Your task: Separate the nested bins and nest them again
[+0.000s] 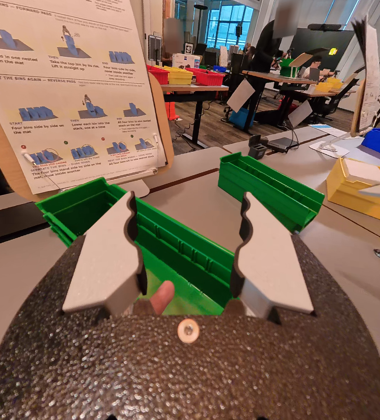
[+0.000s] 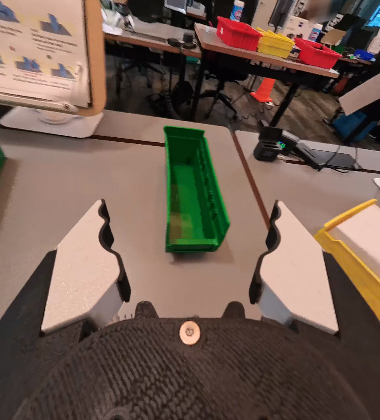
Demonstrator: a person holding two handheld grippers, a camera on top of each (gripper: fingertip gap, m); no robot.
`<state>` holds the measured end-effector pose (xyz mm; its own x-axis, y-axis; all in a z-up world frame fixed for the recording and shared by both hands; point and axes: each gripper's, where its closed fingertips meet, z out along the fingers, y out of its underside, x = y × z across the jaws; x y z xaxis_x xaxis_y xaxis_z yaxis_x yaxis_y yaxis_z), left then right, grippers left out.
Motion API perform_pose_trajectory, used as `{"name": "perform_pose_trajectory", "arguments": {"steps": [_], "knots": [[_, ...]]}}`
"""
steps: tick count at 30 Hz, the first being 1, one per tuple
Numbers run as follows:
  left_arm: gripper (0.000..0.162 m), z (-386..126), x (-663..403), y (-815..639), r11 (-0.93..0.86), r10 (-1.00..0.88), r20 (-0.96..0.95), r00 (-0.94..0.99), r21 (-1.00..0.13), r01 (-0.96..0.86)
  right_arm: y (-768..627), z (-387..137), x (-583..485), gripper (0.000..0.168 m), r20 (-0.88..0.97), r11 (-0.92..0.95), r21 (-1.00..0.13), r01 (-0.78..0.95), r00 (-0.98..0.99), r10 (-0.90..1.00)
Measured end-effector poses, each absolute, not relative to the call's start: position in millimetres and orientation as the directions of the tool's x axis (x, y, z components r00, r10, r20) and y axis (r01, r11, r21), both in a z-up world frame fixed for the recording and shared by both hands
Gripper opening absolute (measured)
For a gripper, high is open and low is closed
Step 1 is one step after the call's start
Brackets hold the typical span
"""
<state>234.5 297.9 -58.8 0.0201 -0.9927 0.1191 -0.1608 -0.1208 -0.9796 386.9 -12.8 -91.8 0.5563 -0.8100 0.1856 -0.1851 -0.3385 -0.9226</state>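
Hovering with its fingers spread, the left claw (image 1: 189, 245) sits over the nested stack of long green plastic bins (image 1: 161, 229) on the grey surface (image 1: 184, 200). Farther right, a single green plastic bin (image 2: 191, 193) stands apart; the right claw (image 2: 190, 252), also spread and empty, hangs just short of it, beside a yellow plastic bin (image 2: 355, 284).
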Motion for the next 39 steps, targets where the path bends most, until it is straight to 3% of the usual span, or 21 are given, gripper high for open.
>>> {"name": "perform_pose_trajectory", "arguments": {"steps": [6,11,14,17,19,27,39], "knots": [[0.089,-62,218,315,-0.197,-0.98,0.198,0.005,-0.974,-0.109,-30,-76,436,0.138,0.211,-0.385,-0.898,-0.212,0.559,-0.802],[0.089,-58,199,340,-0.191,-0.981,0.187,0.057,-0.976,-0.099,-28,-111,476,0.139,0.232,-0.517,-0.782,-0.35,0.606,-0.761],[0.089,-69,196,348,-0.189,-0.981,0.18,0.072,-0.971,-0.145,10,-133,479,0.141,0.125,-0.538,-0.733,-0.416,0.695,-0.708],[0.09,-75,196,346,-0.224,-0.975,0.218,0.054,-0.96,-0.166,19,-167,504,0.151,0.22,-0.658,-0.576,-0.486,0.683,-0.697],[0.09,-80,194,341,-0.218,-0.976,0.216,0.031,-0.958,-0.185,22,-178,524,0.145,0.288,-0.697,-0.503,-0.511,0.661,-0.693],[0.09,-101,182,345,-0.222,-0.975,0.217,0.048,-0.944,-0.244,61,-232,536,0.149,0.142,-0.715,-0.35,-0.606,0.72,-0.679],[0.09,-110,172,353,-0.23,-0.973,0.214,0.09,-0.939,-0.256,60,-262,535,0.139,0.144,-0.755,-0.233,-0.614,0.746,-0.651]]}}
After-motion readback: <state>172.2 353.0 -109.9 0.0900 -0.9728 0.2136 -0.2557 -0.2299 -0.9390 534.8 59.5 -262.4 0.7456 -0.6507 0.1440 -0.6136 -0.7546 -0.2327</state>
